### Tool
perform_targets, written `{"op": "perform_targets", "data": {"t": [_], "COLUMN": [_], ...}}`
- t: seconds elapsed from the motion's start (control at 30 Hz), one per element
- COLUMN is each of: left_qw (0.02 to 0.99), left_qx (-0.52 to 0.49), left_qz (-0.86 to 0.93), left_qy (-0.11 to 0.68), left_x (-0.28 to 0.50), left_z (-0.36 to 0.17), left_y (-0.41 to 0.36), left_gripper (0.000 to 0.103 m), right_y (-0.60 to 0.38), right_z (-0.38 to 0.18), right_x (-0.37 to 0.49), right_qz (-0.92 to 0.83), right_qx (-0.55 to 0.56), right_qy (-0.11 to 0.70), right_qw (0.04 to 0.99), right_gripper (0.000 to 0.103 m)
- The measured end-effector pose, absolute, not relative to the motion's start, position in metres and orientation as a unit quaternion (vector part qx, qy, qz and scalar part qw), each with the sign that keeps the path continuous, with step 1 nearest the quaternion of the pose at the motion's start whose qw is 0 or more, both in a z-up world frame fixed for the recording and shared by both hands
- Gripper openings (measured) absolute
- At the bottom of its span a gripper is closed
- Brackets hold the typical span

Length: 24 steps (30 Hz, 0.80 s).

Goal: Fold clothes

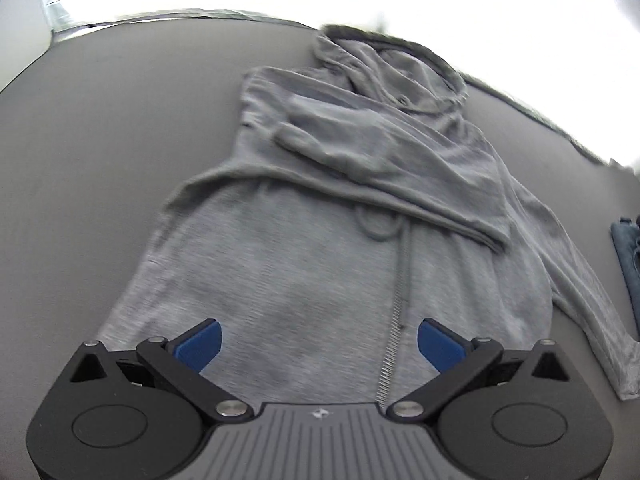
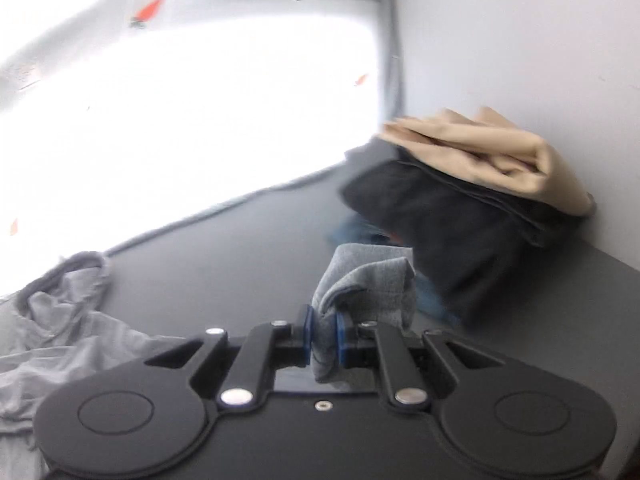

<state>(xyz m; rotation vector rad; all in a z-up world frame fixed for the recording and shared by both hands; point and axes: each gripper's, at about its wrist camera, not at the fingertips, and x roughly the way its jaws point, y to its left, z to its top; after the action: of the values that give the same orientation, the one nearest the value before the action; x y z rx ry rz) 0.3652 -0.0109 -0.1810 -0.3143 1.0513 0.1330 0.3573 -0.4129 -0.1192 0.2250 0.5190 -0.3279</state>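
My right tool pinches a fold of the grey zip-up hooded sweatshirt; my left tool hangs open above it on the dark grey tabletop.

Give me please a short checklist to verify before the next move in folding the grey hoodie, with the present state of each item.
1. Right claw grips the hoodie sleeve cuff: ok, blue pads pinch the grey cloth.
2. Left claw free for a new grasp: ok, it stands wide open with nothing between its pads.
3. Grey hoodie lies flat on the dark table: not ok, the hood and upper part are bunched.
4. One sleeve already laid across the chest: ok.
5. Stack of folded clothes clear of the held sleeve: cannot tell, it stands close behind the cuff.
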Motion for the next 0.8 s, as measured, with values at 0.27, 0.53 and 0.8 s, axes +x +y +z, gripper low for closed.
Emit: {"op": "perform_targets", "data": {"t": [0.27,0.53,0.8], "left_qw": [0.86,0.829,0.816], "left_qx": [-0.23,-0.324,-0.339], "left_qz": [0.122,0.223,0.227], "left_qy": [0.439,0.398,0.409], "left_x": [0.355,0.33,0.358], "left_z": [-0.16,-0.185,-0.214], "left_y": [0.141,0.279,0.305], "left_gripper": [0.103,0.103,0.103], "right_y": [-0.161,0.09,0.065], "right_z": [-0.051,-0.059,-0.109], "right_x": [0.443,0.433,0.428], "right_qz": [0.053,0.31,0.293], "right_qx": [0.046,-0.041,-0.122], "right_qy": [0.184,0.212,0.277], "right_qw": [0.98,0.926,0.907], "right_gripper": [0.011,0.03,0.068]}}
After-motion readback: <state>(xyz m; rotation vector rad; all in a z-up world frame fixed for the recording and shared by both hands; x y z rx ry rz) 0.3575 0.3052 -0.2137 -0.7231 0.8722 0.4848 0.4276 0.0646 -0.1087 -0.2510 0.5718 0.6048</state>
